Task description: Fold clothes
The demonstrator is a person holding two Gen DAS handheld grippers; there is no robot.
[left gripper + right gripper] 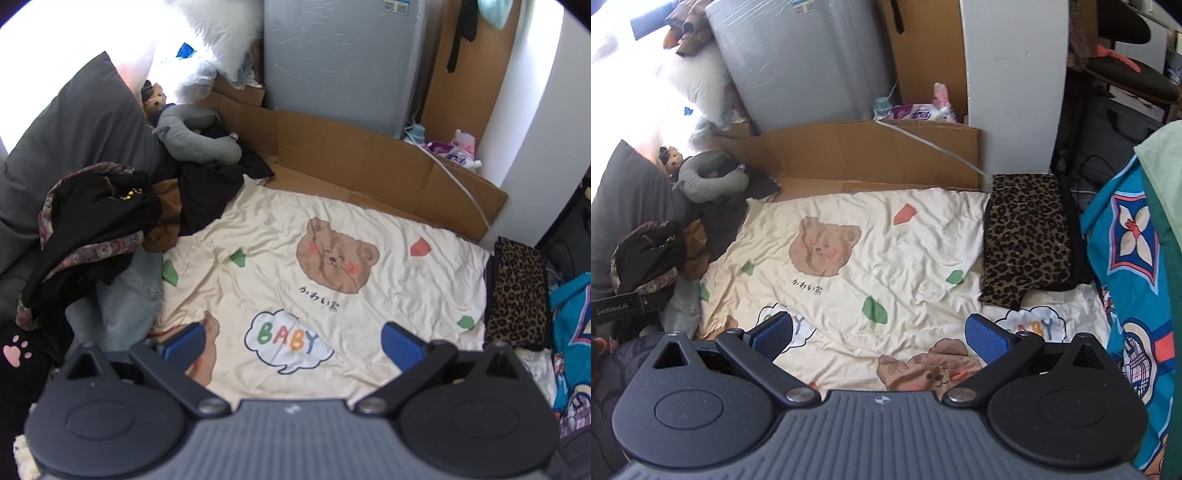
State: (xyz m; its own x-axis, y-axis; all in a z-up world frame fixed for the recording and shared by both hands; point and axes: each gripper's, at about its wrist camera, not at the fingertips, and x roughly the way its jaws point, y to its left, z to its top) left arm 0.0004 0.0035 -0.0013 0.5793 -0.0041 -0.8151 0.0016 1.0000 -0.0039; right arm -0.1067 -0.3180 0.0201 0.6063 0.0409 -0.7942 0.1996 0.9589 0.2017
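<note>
A heap of unfolded clothes (pixel 92 221) lies at the bed's left side: a black garment with patterned trim, something brown and pale denim (pixel 122 302). The right wrist view shows the same heap (pixel 653 254) at far left. A folded leopard-print garment (pixel 1027 236) rests flat at the bed's right edge, also seen as leopard cloth (pixel 517 291). My left gripper (pixel 291 338) hovers open over the cream bear-print sheet (pixel 369 321), holding nothing. My right gripper (pixel 879 332) is open too, over the same sheet (pixel 886 236), empty.
A dark grey pillow (pixel 74 129) and a grey neck pillow (pixel 192 136) sit behind the heap. Cardboard (pixel 351 155) lines the far side before a grey appliance (pixel 340 55). A blue patterned blanket (pixel 1134 266) lies at right. The other gripper's body (pixel 624 304) shows at left.
</note>
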